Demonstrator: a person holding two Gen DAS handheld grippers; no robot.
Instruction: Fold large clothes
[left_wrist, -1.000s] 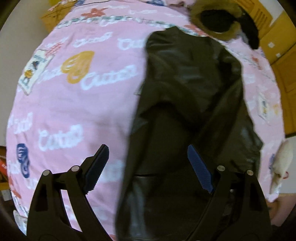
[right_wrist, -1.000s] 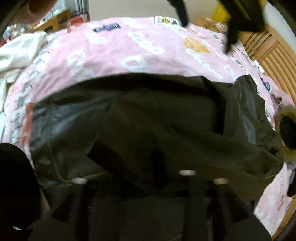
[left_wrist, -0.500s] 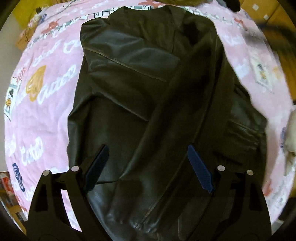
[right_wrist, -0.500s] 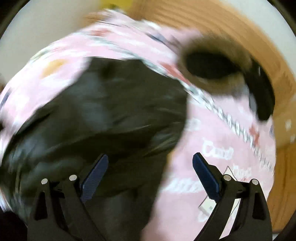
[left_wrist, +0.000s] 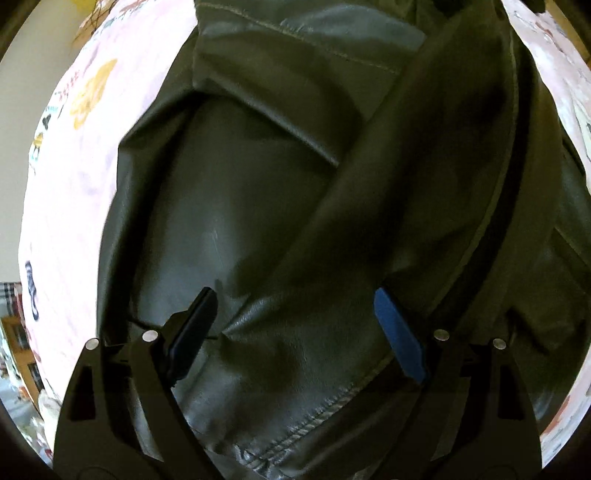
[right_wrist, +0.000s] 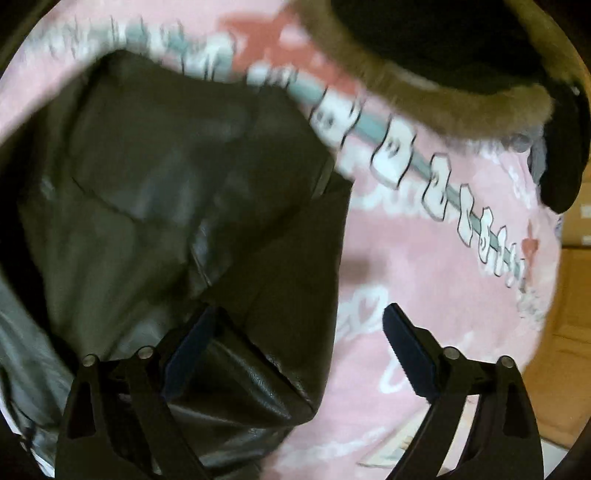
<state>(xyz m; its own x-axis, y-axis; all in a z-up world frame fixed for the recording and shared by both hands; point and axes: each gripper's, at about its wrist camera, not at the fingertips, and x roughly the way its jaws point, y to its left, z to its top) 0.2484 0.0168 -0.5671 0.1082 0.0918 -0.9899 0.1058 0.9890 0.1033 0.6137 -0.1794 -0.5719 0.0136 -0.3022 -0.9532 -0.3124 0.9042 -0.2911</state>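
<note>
Dark leather fills both views: a black jacket (left_wrist: 295, 206) lies spread on a bed covered by a pink printed sheet (left_wrist: 70, 192). One sleeve (left_wrist: 369, 192) already lies diagonally across the body, so the folding looks begun but far from finished; the garment is otherwise at full length, its stitched hem (left_wrist: 317, 413) close under the left gripper (left_wrist: 295, 325). That gripper points down over the hem with its fingers (left_wrist: 397, 334) released and wide, leather below them but nothing pinched.

In the right wrist view, the right gripper (right_wrist: 299, 350) sits at the jacket's edge, where a folded corner (right_wrist: 258, 373) lies between its fingers (right_wrist: 406, 354). The jaws are closing, yet the pads do not press on the leather, and the far finger is over bare sheet. A fur-trimmed dark garment (right_wrist: 443, 74) lies further off on the bed, apart from the jacket.

Left to do, as I judge it: take hold of the hem, bring the lower part up over the body, and flatten the bundle.
</note>
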